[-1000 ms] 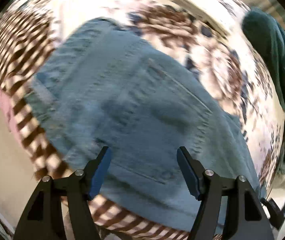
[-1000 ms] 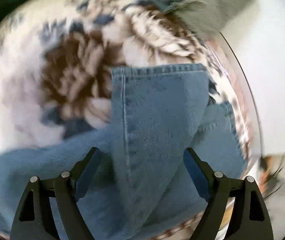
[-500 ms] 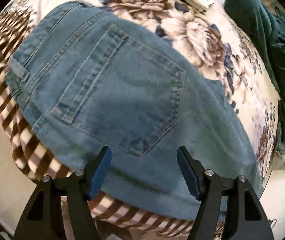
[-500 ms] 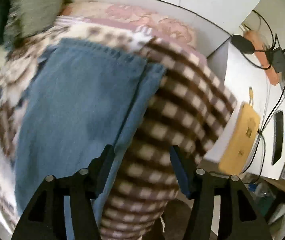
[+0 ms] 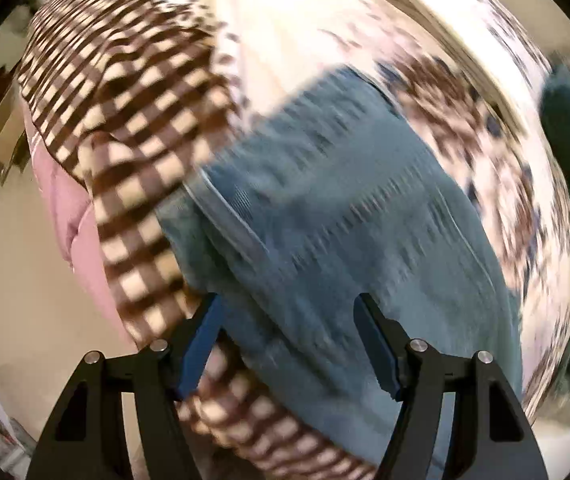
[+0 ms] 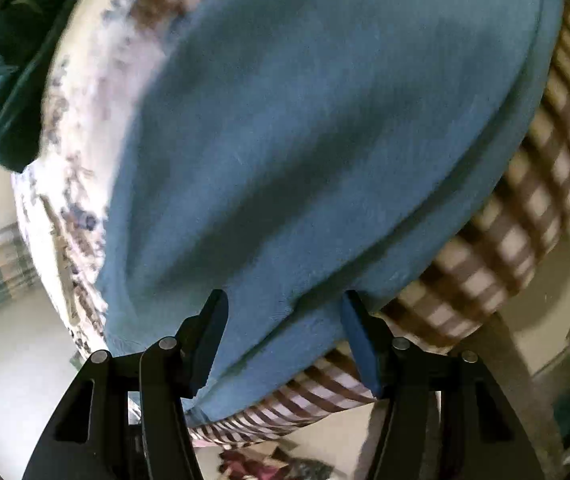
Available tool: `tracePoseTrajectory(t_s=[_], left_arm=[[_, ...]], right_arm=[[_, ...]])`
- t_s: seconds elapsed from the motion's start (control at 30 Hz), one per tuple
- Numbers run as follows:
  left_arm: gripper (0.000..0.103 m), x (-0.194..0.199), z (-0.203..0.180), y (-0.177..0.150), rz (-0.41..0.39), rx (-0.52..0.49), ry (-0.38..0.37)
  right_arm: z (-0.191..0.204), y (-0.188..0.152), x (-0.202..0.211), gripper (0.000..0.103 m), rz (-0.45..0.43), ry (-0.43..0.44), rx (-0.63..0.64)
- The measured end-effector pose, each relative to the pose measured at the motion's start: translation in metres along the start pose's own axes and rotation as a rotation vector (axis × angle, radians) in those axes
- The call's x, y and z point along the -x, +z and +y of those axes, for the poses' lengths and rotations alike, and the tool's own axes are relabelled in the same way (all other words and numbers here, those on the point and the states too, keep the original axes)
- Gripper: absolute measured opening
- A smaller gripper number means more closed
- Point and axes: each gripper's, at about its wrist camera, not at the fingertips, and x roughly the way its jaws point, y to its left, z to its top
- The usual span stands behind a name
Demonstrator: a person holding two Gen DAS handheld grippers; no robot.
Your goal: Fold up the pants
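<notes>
Left wrist: jeans (image 5: 345, 220) blurred (pocket detail indistinct), lower edge cropped.

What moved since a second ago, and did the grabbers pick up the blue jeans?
Both views swung across the bed: the right gripper turned from the bedside desk back over the blue denim jeans; the left gripper slid toward their edge. Nothing was grabbed or dropped. Both stayed open, and the jeans stayed flat on the brown checked blanket.

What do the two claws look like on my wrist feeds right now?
Both match: the left claw and right claw have matte black angular linkage arms with triangular cutouts, round silver pivot pins, and flat dark blue pads lining each finger. No cables, markings or sleeves show.
</notes>
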Motion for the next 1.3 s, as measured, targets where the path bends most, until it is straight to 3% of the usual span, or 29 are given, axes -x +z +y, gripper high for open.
tracePoseTrajectory(t_s=[0.03,0.1,0.13,0.17,0.23,0.5,0.6,0.73,0.83,0.9,0.93,1.0,1.03,1.07,1.13,1.3], left_arm=[[0.066,-0.006,0.004,0.007,-0.008,0.01,0.004],[0.065,-0.016,0.007,0.015,-0.005,0.024,0.014],[0.06,-0.02,0.01,0.018,-0.008,0.034,0.003],[0.038,-0.02,0.011,0.02,-0.031,0.038,-0.004],[0.019,-0.015,0.017,0.022,-0.091,0.058,-0.005],[0.015,0.02,0.034,0.011,-0.172,0.025,-0.102],[0.015,0.029,0.044,0.015,-0.158,0.014,-0.107],[0.016,0.008,0.05,0.018,-0.098,0.014,-0.085],[0.02,-0.004,0.055,0.018,-0.07,0.017,-0.069],[0.023,-0.002,0.054,0.02,-0.051,0.013,-0.07],[0.025,0.002,0.052,0.02,-0.043,0.007,-0.063],[0.03,0.016,0.046,0.015,-0.055,-0.022,-0.044],[0.043,0.024,0.037,0.01,-0.062,-0.063,-0.013],[0.062,0.03,0.032,0.006,-0.069,-0.097,0.002],[0.082,0.038,0.007,-0.012,-0.086,-0.196,0.024],[0.082,0.025,-0.074,-0.076,-0.022,-0.392,-0.006]], right_arm=[[-0.005,-0.001,-0.005,0.059,-0.008,0.008,-0.013],[-0.003,0.0,-0.005,0.037,-0.057,-0.007,-0.018],[-0.003,-0.003,-0.006,0.015,-0.076,-0.011,-0.012],[0.0,-0.007,-0.004,0.008,-0.107,-0.033,0.007],[0.007,-0.018,-0.001,0.004,-0.147,-0.061,0.058],[0.008,-0.046,0.034,0.004,-0.169,-0.13,0.172],[-0.002,-0.055,0.038,0.004,-0.159,-0.156,0.211],[-0.01,-0.046,0.019,0.004,-0.116,-0.177,0.215],[-0.014,-0.037,0.011,0.012,-0.048,-0.191,0.229],[-0.021,-0.032,0.018,0.025,-0.026,-0.166,0.221],[-0.027,-0.029,0.025,0.04,-0.033,-0.157,0.212],[-0.046,-0.02,0.052,0.043,-0.084,-0.121,0.168],[-0.052,-0.016,0.061,0.043,-0.104,-0.119,0.152],[-0.064,-0.009,0.077,0.043,-0.145,-0.11,0.121],[-0.088,0.009,0.108,0.043,-0.241,-0.1,0.056],[-0.135,0.064,0.176,0.043,-0.439,-0.047,-0.061]])
